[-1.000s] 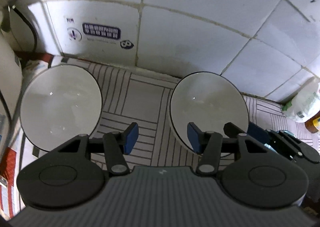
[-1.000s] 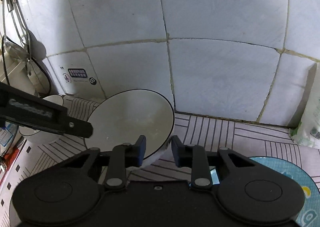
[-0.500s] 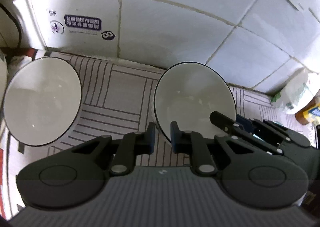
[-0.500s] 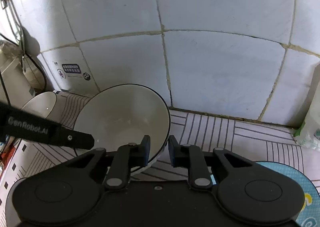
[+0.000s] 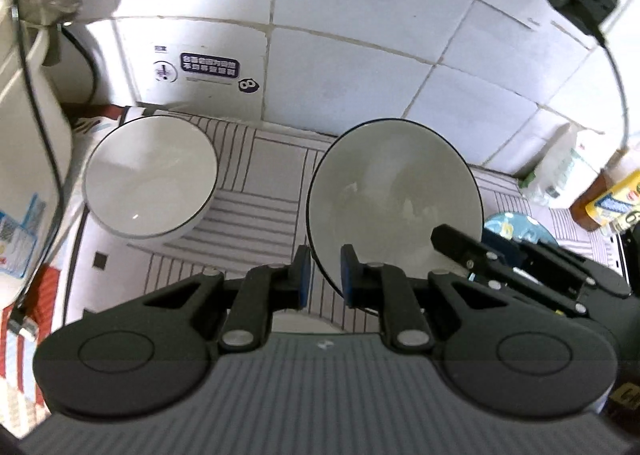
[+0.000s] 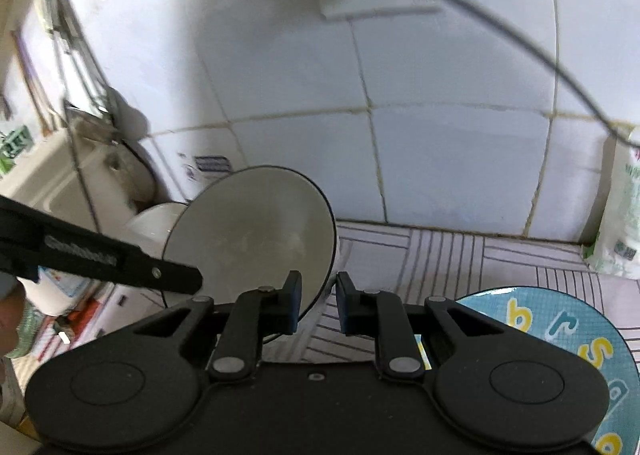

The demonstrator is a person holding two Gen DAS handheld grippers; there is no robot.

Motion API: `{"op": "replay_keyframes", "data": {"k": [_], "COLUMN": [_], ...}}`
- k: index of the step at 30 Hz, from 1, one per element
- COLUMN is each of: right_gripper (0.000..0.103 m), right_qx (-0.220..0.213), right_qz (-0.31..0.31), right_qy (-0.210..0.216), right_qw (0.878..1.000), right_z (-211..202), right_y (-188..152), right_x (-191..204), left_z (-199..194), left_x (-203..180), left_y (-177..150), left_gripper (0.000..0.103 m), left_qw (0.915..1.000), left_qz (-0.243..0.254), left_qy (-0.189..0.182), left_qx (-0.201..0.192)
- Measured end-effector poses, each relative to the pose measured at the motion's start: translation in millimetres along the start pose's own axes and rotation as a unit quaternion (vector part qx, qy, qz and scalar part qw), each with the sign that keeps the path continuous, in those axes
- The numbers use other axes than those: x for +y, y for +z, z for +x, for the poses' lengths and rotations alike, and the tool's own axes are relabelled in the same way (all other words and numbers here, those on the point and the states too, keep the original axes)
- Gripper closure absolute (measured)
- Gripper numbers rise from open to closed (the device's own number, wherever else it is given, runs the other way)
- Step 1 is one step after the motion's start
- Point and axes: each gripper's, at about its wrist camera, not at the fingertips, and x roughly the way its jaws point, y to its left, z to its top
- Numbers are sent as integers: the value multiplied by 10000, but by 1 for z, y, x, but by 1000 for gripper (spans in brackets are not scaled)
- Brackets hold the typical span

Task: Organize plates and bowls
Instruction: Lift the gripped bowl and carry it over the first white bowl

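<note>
Bowls first: the free bowl [image 5: 150,179] sits on the striped desk [image 5: 260,191] at the left, untouched. Next to it, the left gripper [image 5: 325,275] and right gripper [image 6: 316,303] both have their fingers pinched on the rim of the second bowl [image 5: 394,191], which is tilted up off the desk. Far right, the blue plate [image 6: 560,331] lies flat. My guess is stacking has barely begun.

Home kitchen: tiled wall [image 5: 360,95], bowls [image 5: 148,191] (countertop).

2 bowls [image 5: 394,191] [image 5: 150,183] side by side on mat [image 5: 260,191]
</note>
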Motion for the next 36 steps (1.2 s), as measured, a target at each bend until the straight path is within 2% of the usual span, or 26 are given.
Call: {"op": "replay_keyframes", "data": {"k": [6, 16, 23, 36], "right_gripper": [80, 81, 80, 81], "right_qx": [-209, -189, -9, 499], "right_qz": [-267, -453, -600, -645], "right_qy": [99, 241, 339, 496], "right_qw": [9994, 9985, 9976, 9954], "right_z": [-32, -64, -67, -46], "right_y": [-3, -17, -26, -46], "right_x": [20, 43, 62, 79], "left_z": [-24, -54, -60, -49], "left_x": [0, 4, 18, 37], "left_y": [-21, -52, -67, -83], "left_gripper": [89, 89, 89, 89], "left_qw": [9999, 9998, 9989, 9954], "left_qz": [-8, -30, -193, -449], "left_qy": [9, 140, 248, 451], "left_qx": [134, 158, 355, 714]}}
